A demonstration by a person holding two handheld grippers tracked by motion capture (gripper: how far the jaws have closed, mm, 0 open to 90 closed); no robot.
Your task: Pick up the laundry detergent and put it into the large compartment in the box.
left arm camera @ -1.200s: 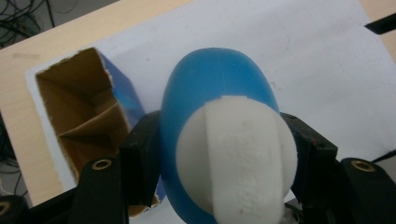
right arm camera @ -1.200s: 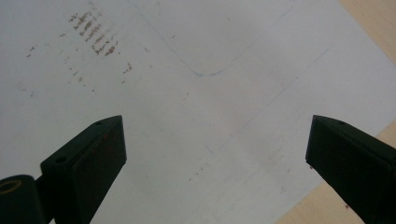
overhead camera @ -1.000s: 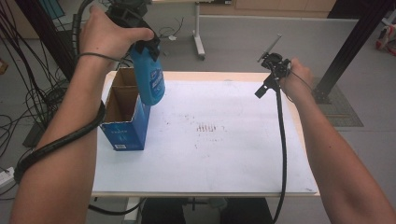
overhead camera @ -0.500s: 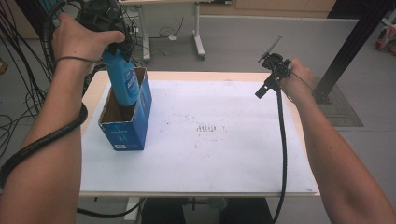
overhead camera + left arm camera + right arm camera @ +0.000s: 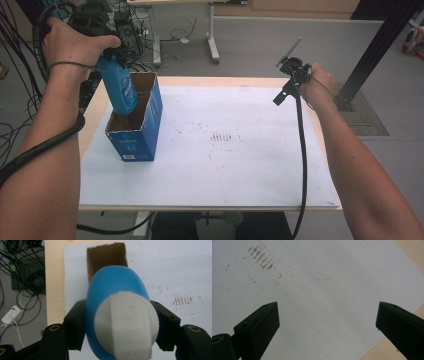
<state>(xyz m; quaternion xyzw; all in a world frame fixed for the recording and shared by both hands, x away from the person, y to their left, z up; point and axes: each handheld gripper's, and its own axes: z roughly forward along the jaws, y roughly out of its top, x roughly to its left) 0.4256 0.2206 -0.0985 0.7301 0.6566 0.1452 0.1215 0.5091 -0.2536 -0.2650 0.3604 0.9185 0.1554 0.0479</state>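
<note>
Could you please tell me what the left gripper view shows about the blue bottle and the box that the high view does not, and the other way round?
The left gripper view alone shows the blue bottle's white cap end-on, with a black jaw pressed against each side. The high view alone shows the box's blue outer wall, the right gripper held above the table's far right, and both forearms. Both show the blue bottle over the open cardboard box on the white sheet.

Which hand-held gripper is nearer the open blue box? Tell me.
Left. The left hand-held gripper holds the blue bottle over the box; the right hand-held gripper hangs far across the table.
</note>
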